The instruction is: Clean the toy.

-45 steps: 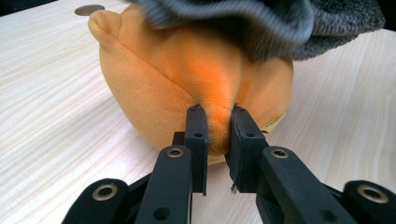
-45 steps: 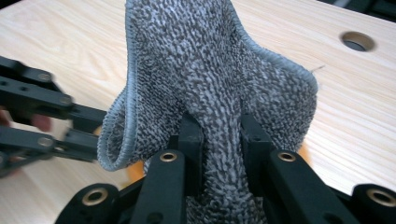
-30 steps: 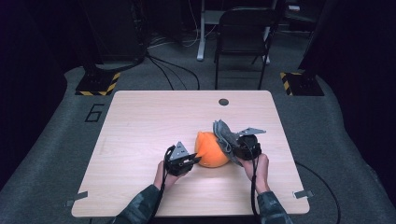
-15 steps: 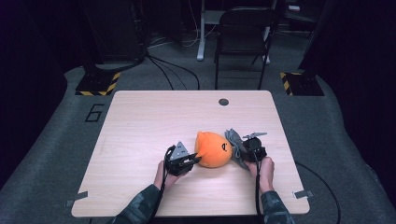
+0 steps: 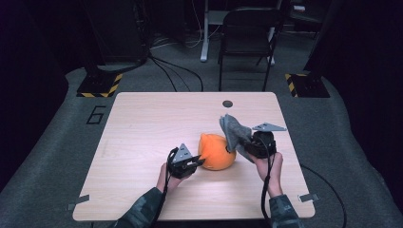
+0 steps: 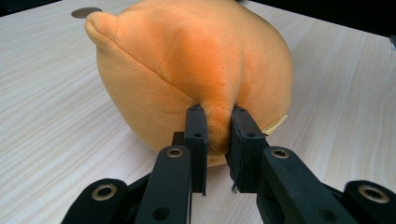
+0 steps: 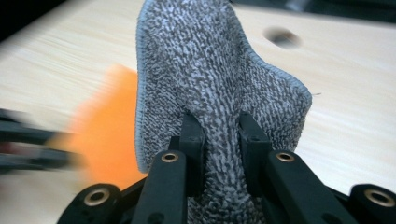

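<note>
An orange plush toy (image 5: pixel 216 151) lies on the wooden table (image 5: pixel 142 123), right of centre. My left gripper (image 5: pixel 198 163) is shut on a fold of the plush toy (image 6: pixel 187 74) at its near left side; the fabric is pinched between the two black jaws. My right gripper (image 5: pixel 243 142) is shut on a grey cloth (image 5: pixel 233 130) and holds it in the air to the right of the toy. In the right gripper view the grey cloth (image 7: pixel 205 79) stands up between the jaws, and the orange toy (image 7: pixel 107 135) is a blur at the left.
A small dark round hole (image 5: pixel 227 103) sits near the table's far edge. A black chair (image 5: pixel 247 33) stands on the floor behind the table. Cables trail from both grippers toward the table's near edge.
The right gripper has pulled the grey cloth off the toy, first out to the right and then upward. The left gripper has stayed on the toy.
</note>
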Demonstrator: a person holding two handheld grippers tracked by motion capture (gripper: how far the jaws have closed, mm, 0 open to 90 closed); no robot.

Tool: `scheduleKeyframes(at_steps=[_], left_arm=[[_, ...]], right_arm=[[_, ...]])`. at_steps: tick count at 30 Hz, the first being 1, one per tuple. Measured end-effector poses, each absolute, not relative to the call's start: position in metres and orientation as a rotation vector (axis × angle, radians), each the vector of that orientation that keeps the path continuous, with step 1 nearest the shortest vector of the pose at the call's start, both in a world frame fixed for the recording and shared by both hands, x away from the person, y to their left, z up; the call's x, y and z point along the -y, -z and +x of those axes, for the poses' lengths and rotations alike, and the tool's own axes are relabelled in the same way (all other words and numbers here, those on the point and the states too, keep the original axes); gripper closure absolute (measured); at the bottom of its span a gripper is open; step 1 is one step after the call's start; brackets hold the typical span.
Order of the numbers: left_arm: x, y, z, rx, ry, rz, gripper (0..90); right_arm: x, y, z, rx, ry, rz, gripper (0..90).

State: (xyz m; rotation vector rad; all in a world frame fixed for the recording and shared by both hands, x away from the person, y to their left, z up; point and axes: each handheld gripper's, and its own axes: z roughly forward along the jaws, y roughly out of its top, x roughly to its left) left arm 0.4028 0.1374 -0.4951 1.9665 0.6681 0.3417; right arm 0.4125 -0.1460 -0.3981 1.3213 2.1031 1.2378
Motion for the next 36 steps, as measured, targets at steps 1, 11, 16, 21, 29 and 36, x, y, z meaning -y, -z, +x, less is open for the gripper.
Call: scheduleKeyframes(at_steps=[1,11,16,21,29,36], left_arm=[[-0.137,0.495,0.403,-0.668,-0.337,1.965,78.9],[-0.138,0.497,0.404,-0.701,-0.327,1.968,78.9],[-0.138,0.497,0.404,-0.691,-0.329,1.967,79.0],[-0.138,0.497,0.405,-0.685,-0.329,1.968,79.0],[-0.139,0.497,0.406,-0.685,-0.321,1.964,79.0],[-0.138,0.497,0.405,-0.673,-0.325,1.965,78.9]], right_arm=[[0.136,0.395,0.409,-2.124,-1.281,1.297,75.8],[0.068,0.432,0.409,-2.320,-1.173,1.139,75.5],[0.072,0.432,0.410,-2.313,-1.110,1.107,75.9],[0.091,0.432,0.414,-2.299,-1.100,1.168,76.3],[0.134,0.441,0.427,-2.228,-1.053,1.315,76.9],[0.159,0.467,0.440,-2.209,-0.979,1.461,77.2]])
